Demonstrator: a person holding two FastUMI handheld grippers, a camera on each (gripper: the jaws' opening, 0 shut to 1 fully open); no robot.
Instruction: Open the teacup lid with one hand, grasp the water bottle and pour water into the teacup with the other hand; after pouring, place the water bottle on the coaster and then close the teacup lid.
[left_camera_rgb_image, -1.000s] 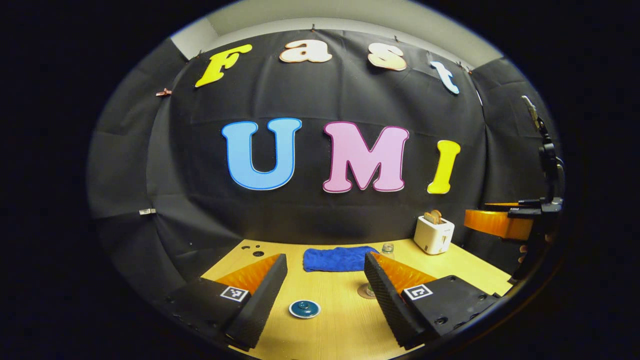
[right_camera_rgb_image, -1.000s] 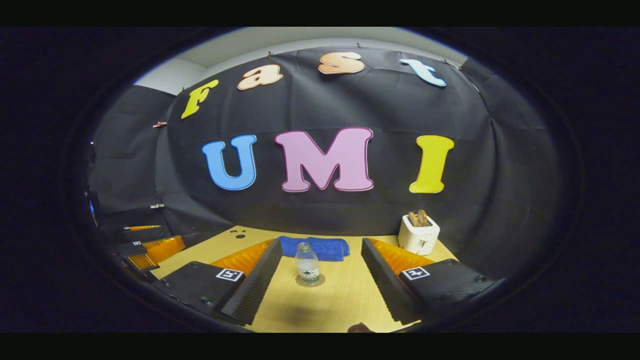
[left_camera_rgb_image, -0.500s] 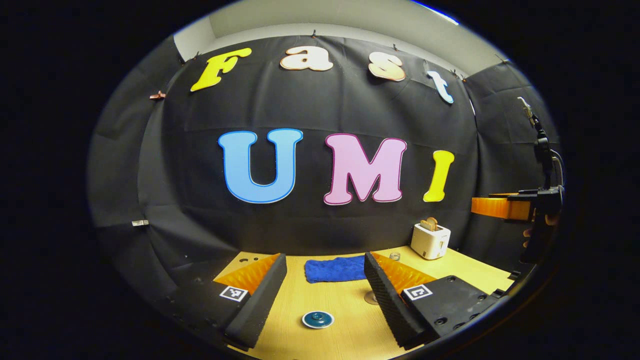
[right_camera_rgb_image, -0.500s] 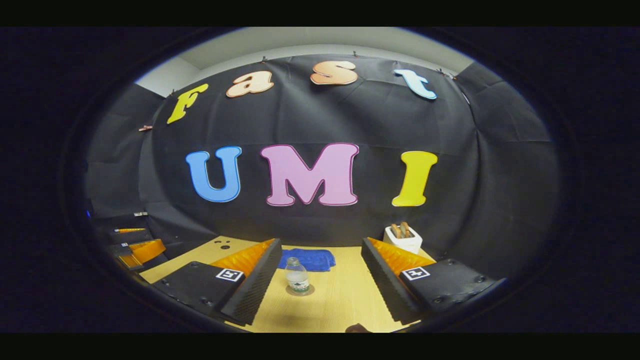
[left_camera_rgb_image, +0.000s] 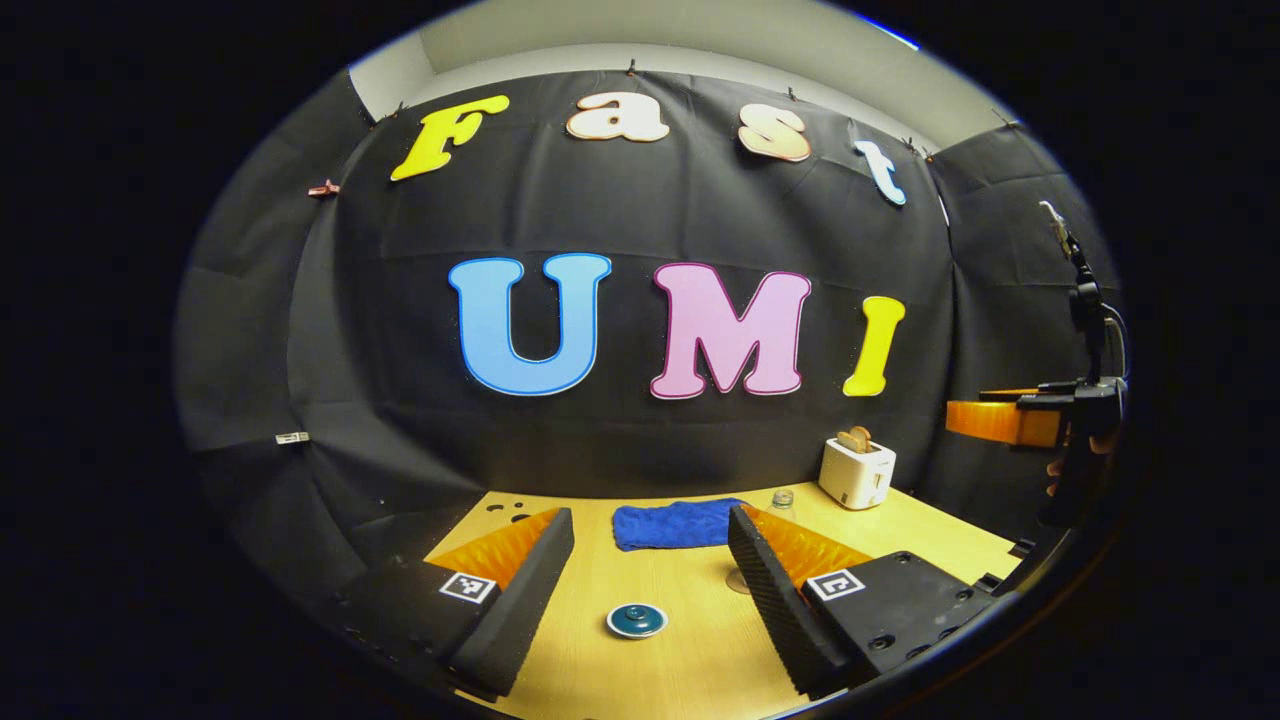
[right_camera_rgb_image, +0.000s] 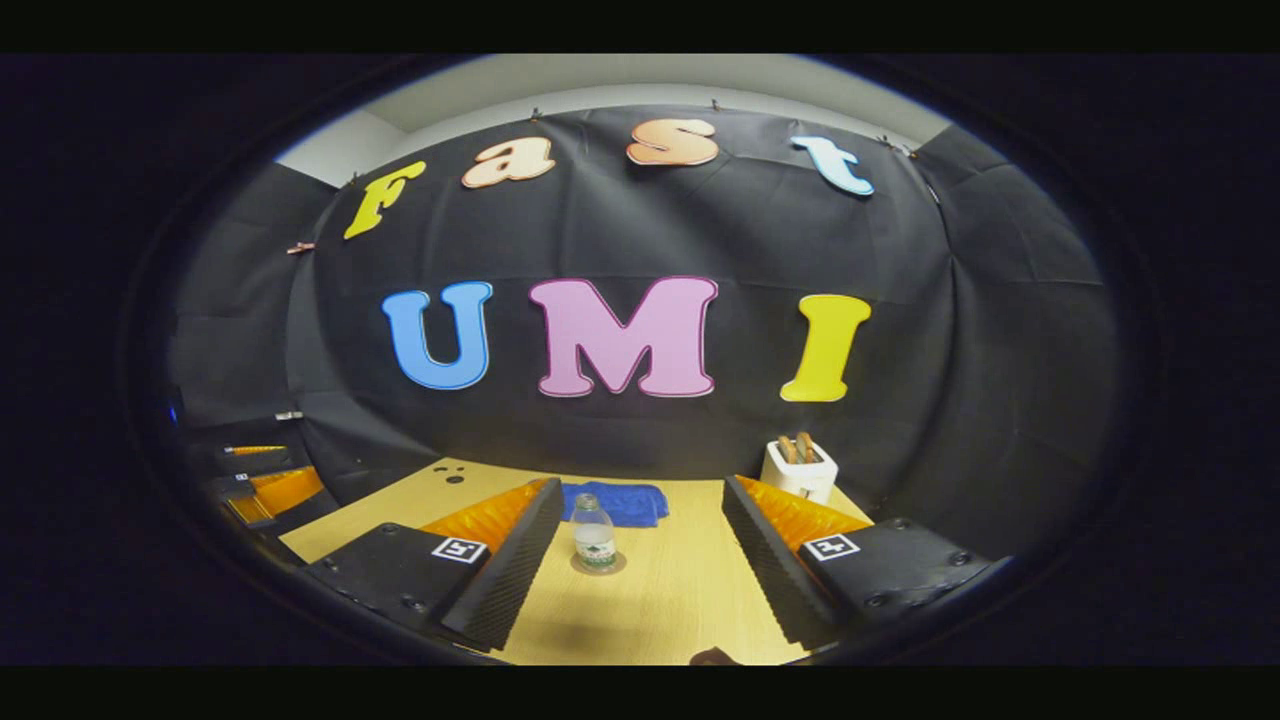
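The left gripper (left_camera_rgb_image: 650, 545) hangs above the wooden table (left_camera_rgb_image: 690, 650) with its two fingers wide apart and nothing between them. Just past its fingers, the teacup lid (left_camera_rgb_image: 637, 620) sits on the table as a small round blue-green thing with a knob on top; I cannot tell if a cup is under it. The lid is in the gap between the fingers but lower down, and no finger touches it. Behind the lid, toward the wall, lies a blue cloth (left_camera_rgb_image: 672, 523). To the right of the lid, the left gripper's right finger hides most of the water bottle (left_camera_rgb_image: 782, 497), so just its cap and neck peek out, with a bit of the round coaster (left_camera_rgb_image: 737, 583) showing lower down. Farther right of the lid stands a white toaster (left_camera_rgb_image: 857, 472) with bread sticking out. In the right gripper view, the right gripper (right_camera_rgb_image: 635, 530) is also high over the table, with its fingers spread wide and holding nothing. The water bottle (right_camera_rgb_image: 595, 536) stands upright on the coaster (right_camera_rgb_image: 598, 566) ahead of it, closer to its left finger, and not touching it. The blue cloth (right_camera_rgb_image: 618, 502) lies just behind the bottle, and the toaster (right_camera_rgb_image: 797, 469) is well off to the bottle's right.
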